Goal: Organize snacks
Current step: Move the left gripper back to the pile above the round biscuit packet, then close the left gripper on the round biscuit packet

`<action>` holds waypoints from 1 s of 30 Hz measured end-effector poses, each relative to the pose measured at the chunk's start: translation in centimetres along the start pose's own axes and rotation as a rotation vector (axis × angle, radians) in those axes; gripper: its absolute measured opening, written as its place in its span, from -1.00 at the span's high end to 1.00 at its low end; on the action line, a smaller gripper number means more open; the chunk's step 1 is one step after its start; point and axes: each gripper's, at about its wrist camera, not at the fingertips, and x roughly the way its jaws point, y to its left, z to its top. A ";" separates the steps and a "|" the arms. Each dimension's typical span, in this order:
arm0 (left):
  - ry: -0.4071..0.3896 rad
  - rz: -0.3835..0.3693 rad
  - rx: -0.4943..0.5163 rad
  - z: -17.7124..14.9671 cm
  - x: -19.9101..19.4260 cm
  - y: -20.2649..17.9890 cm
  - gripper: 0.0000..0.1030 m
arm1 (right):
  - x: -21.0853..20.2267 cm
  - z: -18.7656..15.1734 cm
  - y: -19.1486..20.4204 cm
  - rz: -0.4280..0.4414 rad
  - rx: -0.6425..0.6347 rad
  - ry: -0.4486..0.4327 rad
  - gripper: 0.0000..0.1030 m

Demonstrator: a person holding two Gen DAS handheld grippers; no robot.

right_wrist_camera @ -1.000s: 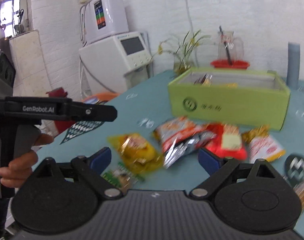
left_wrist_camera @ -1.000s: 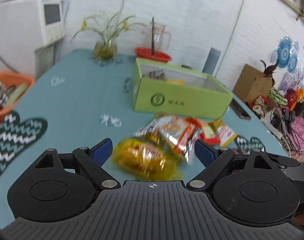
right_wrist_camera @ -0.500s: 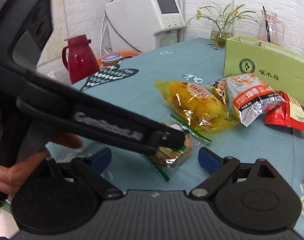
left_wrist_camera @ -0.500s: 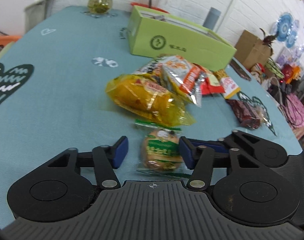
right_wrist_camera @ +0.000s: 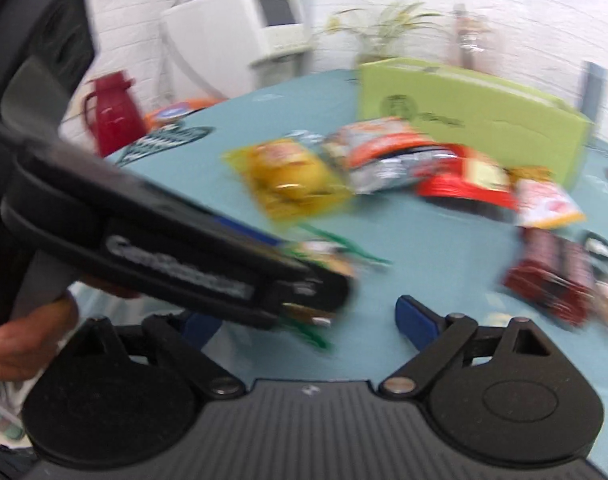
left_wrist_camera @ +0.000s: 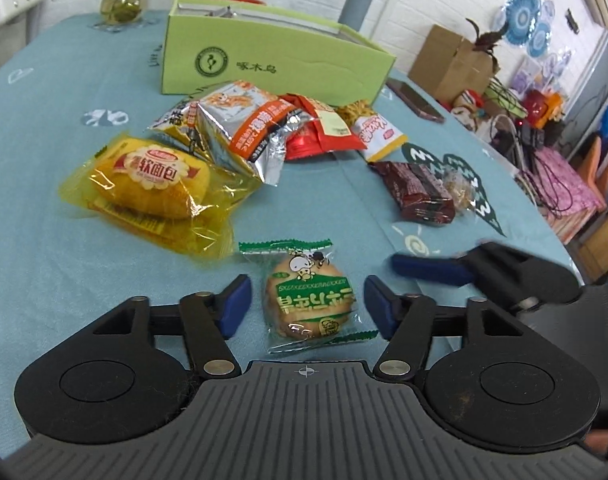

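Left gripper (left_wrist_camera: 304,300): jaws partly open, have just been opening. The round biscuit in a clear green-trimmed wrapper (left_wrist_camera: 310,300) lies flat on the teal-clothed bench (left_wrist_camera: 44,240) between the blue pads, a gap on each side, neither pad touching it.

Right gripper (right_wrist_camera: 310,322): jaws spread wide, nothing between them; its view is motion-blurred and the left gripper's body crosses its left half. In the left wrist view it sits just right of the biscuit.

Further out: yellow transparent bread packet (left_wrist_camera: 152,184), left of centre. Dark red wrapped bars (left_wrist_camera: 418,192) to the right.

Beyond those: silver-and-orange foil pack (left_wrist_camera: 244,128), red packet (left_wrist_camera: 320,132) and small white-and-yellow packet (left_wrist_camera: 378,136), clustered and overlapping.

Farthest: lime-green open cardboard box (left_wrist_camera: 272,60), upright, just behind the cluster.
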 end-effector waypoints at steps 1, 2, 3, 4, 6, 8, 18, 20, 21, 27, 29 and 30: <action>-0.006 0.009 0.003 0.0 -0.1 -0.1 -0.12 | -0.9 0.0 -1.1 -0.022 0.021 -0.015 -0.80; -0.033 0.011 -0.008 0.0 -0.5 0.0 -0.17 | -1.6 0.0 -2.3 -0.045 0.036 -0.010 -0.78; -0.029 0.015 -0.017 0.2 -0.5 0.0 -0.18 | -2.3 -0.2 -3.5 -0.092 0.052 -0.023 -0.79; -0.028 0.016 -0.022 0.4 -0.5 0.0 -0.18 | -2.8 -0.1 -4.5 -0.159 0.077 -0.033 -0.79; -0.034 0.019 -0.022 0.5 -0.5 0.0 -0.17 | -3.4 -0.3 -6.7 -0.193 0.140 -0.038 -0.79; -0.032 0.022 -0.020 0.6 -0.3 -0.3 -0.18 | -3.7 -0.4 -8.5 -0.168 0.227 -0.050 -0.79; -0.009 0.051 0.021 0.2 0.4 -1.3 -0.22 | -2.9 0.8 -14.1 -0.359 0.358 -0.088 -0.79; -0.007 0.041 0.022 0.2 0.6 -1.4 -0.22 | -2.0 0.4 -15.5 -0.422 0.380 -0.078 -0.79; -0.005 0.045 0.025 0.3 0.7 -1.3 -0.22 | -1.8 0.3 -16.1 -0.453 0.395 -0.064 -0.79; 0.000 0.058 0.027 0.2 0.9 -1.0 -0.25 | -2.0 1.5 -12.0 -0.304 0.295 -0.073 -0.79; -0.002 0.048 0.025 0.1 0.8 -0.9 -0.25 | -1.0 1.9 -10.4 -0.222 0.280 -0.061 -0.79; -0.003 0.046 0.028 0.0 0.7 -0.9 -0.25 | -0.3 2.1 -9.9 -0.190 0.294 -0.047 -0.79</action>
